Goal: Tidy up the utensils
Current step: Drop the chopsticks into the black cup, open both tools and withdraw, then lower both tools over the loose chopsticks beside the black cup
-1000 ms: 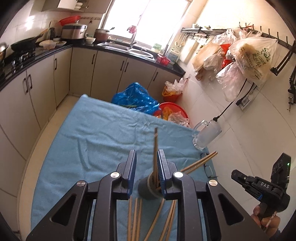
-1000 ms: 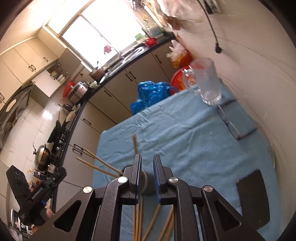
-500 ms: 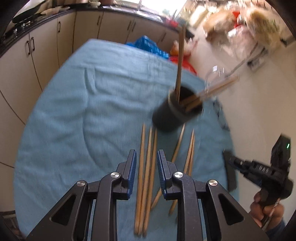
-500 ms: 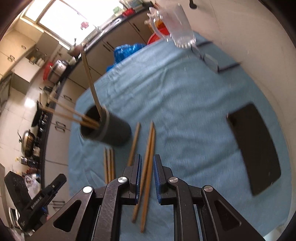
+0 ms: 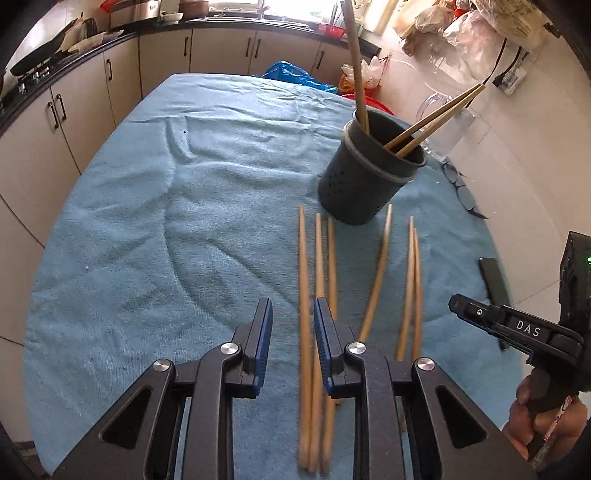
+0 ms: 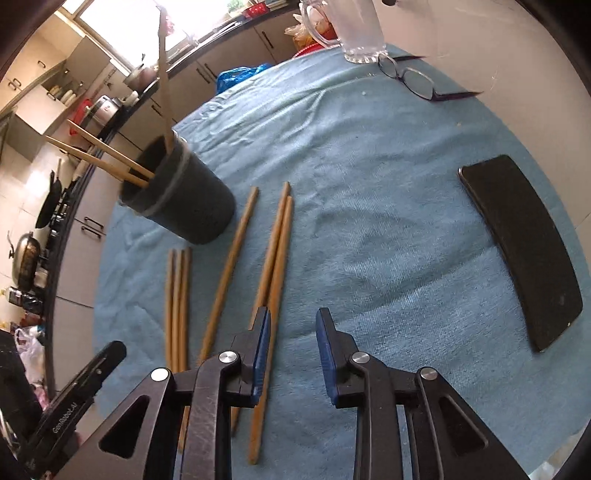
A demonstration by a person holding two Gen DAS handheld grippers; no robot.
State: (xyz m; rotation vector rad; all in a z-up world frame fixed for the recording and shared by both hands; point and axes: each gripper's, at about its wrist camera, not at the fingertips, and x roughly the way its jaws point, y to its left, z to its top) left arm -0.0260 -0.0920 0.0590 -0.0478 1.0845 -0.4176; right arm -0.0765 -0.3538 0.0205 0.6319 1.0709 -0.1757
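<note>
Loose chopsticks (image 5: 380,273) before holder (image 5: 365,173), perhaps three chopsticks inside.

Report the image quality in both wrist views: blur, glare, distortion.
Left wrist: window blown out; loose chopsticks near the left gripper motion-smeared; fisheye bends the cabinets. Right wrist: mostly sharp, window overexposed, phone curved by the lens.
</note>
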